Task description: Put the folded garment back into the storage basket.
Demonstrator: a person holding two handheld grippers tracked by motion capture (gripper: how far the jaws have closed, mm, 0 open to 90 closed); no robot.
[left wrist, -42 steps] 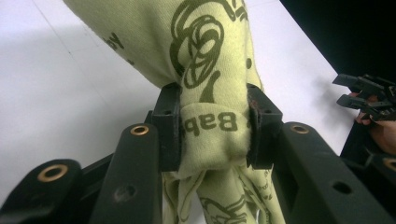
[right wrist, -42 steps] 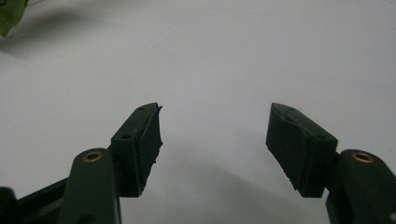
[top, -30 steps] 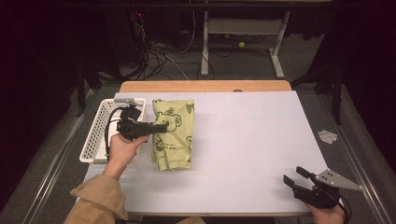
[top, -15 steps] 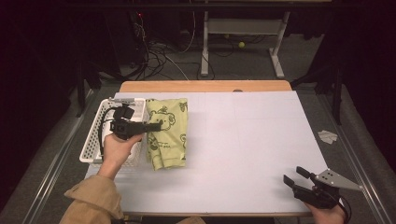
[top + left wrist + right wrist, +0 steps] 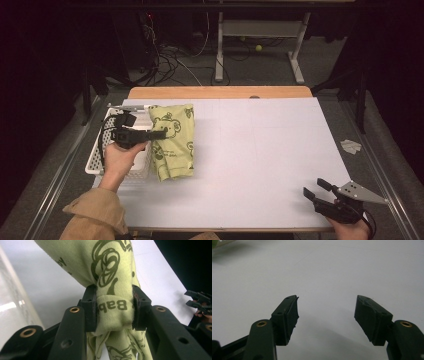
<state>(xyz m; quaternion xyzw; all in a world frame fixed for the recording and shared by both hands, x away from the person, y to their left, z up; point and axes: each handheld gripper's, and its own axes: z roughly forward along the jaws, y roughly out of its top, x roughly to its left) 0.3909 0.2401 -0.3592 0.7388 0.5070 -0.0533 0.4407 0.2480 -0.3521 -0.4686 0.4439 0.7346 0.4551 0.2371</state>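
Note:
A yellow-green cloth (image 5: pixel 172 142) with dark printed figures lies folded at the left of the white table. My left gripper (image 5: pixel 159 134) is shut on its left edge, and in the left gripper view a bunched fold of the cloth (image 5: pixel 113 305) is squeezed between the two pads (image 5: pixel 90 307). My right gripper (image 5: pixel 314 189) rests at the table's front right corner, held by a hand. In the right gripper view its jaws stand open (image 5: pixel 327 315) with bare white table between them.
A white slotted basket (image 5: pixel 100 155) stands at the table's left edge, right beside the left hand. The white table sheet (image 5: pixel 265 150) stretches wide between the two grippers. A wooden strip (image 5: pixel 220 92) runs along the far edge. Cables and a metal frame (image 5: pixel 260 35) lie on the floor beyond.
The left hand has shifted left toward the basket and slightly farther back, with the cloth's edge still in the gripper. The right gripper has stayed where it was.

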